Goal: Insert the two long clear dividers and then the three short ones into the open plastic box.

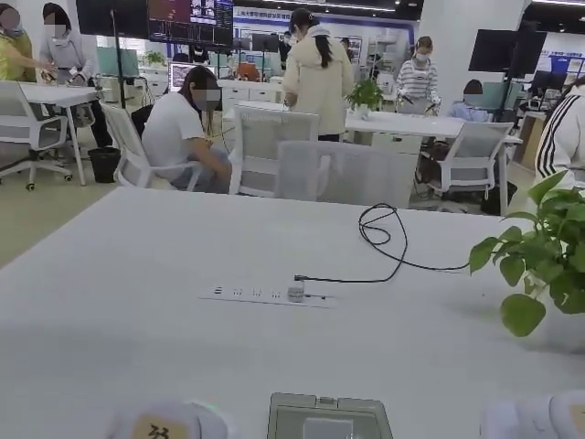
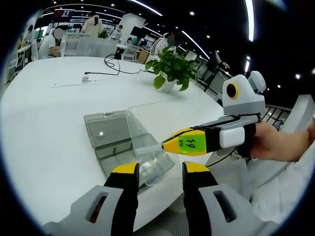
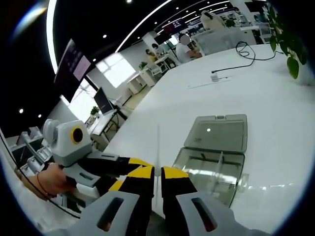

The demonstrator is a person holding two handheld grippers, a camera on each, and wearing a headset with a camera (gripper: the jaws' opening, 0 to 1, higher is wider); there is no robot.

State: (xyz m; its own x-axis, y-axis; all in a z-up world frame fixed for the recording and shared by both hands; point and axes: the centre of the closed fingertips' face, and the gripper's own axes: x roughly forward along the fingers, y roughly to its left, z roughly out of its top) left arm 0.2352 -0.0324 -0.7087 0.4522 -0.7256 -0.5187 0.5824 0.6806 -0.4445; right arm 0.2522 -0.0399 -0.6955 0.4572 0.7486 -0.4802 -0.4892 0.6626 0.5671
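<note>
The open clear plastic box lies on the white table near its front edge, its lid folded flat behind it. Clear dividers seem to stand inside it. My right gripper is shut on a thin clear divider, seen edge-on and upright. In the left gripper view that divider hangs as a clear sheet over the box, pinched by the right gripper. My left gripper is open, just short of the box's near corner. The lid shows at the bottom of the head view.
A power strip with a black cable lies mid-table. A potted plant stands at the right. Chairs and several people are beyond the far edge. The table is bare to the left.
</note>
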